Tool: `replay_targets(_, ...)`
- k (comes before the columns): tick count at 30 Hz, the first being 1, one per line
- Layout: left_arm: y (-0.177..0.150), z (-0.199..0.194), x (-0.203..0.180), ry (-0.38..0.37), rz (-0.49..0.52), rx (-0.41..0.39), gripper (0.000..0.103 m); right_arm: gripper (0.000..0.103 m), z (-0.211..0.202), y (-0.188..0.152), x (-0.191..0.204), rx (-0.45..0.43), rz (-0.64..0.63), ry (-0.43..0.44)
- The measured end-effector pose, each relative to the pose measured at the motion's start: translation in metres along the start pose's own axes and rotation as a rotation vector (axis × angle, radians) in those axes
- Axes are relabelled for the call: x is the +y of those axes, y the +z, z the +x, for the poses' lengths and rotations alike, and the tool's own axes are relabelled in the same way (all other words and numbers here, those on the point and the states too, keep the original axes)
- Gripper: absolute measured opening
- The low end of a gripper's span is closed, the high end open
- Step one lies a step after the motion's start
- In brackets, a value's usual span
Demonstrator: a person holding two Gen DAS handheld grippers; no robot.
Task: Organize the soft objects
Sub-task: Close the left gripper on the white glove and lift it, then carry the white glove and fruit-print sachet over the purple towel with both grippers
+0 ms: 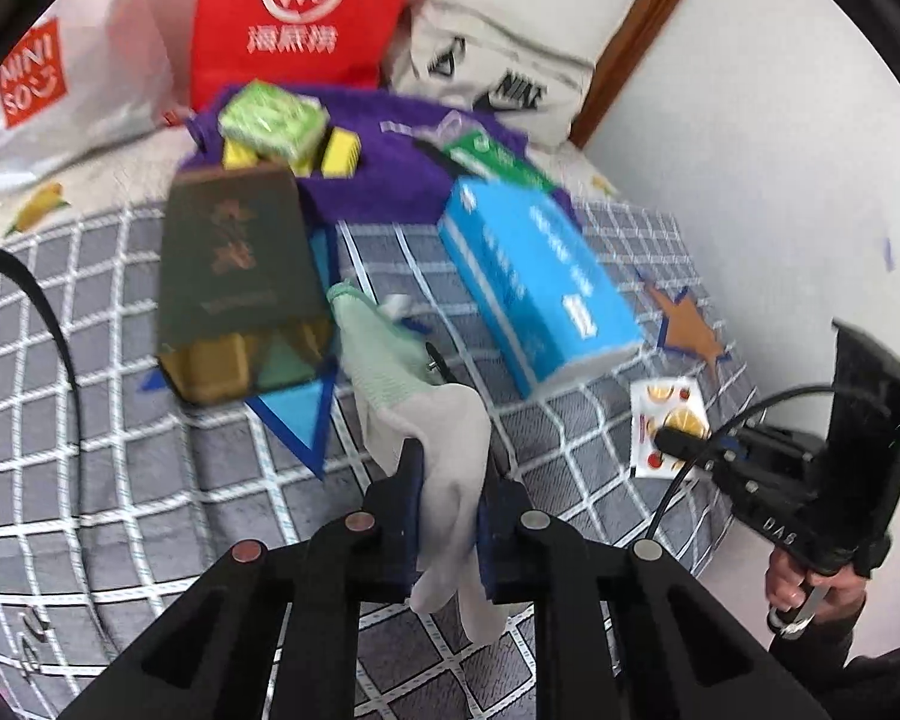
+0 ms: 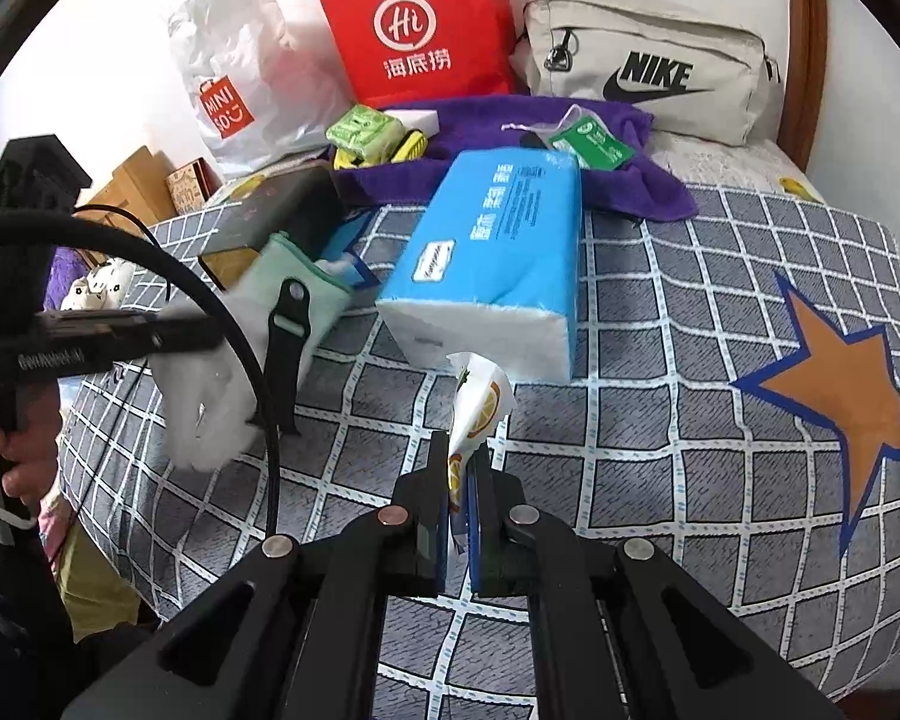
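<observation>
A white glove point(image 1: 432, 420) with a pale green cuff hangs between the pads of my left gripper point(image 1: 450, 468), which is shut on it above the checked bedcover point(image 1: 150, 450). In the right wrist view the same glove point(image 2: 210, 408) dangles at the left from the left gripper's fingers point(image 2: 285, 354). My right gripper point(image 2: 463, 450) is shut on a small soft packet printed with lemon slices point(image 2: 480, 402), lifted off the bed. That packet point(image 1: 669, 420) also shows at the right of the left wrist view.
A blue tissue pack point(image 2: 492, 264), a dark green box point(image 1: 234, 264) and a purple towel point(image 2: 510, 132) with small green and yellow packets point(image 2: 366, 129) lie further back. A red paper bag point(image 2: 420, 30), a white plastic bag point(image 2: 240, 78) and a beige Nike bag point(image 2: 648, 66) line the wall.
</observation>
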State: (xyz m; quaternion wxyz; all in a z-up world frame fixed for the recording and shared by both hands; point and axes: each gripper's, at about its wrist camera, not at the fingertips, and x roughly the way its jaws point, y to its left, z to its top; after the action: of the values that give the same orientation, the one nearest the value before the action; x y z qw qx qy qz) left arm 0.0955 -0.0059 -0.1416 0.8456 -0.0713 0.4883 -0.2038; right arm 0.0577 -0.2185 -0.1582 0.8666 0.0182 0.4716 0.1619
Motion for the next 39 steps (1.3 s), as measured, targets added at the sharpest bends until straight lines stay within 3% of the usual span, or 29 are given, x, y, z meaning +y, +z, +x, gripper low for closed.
replay_targets(17,0.014,-0.074,-0.007,-0.047,0.034,-0.154,0.015,0.005,-0.024,0.018,0.012,-0.068,-0.037,0.023)
replay_targets(28,0.04,-0.08,-0.003,-0.014,0.03,-0.188,0.015,0.005,-0.03,0.05,0.012,-0.098,-0.05,0.057)
replay_targets(39,0.075,-0.079,0.019,0.025,0.025,-0.197,0.015,0.005,-0.025,0.096,0.004,-0.125,-0.067,0.034)
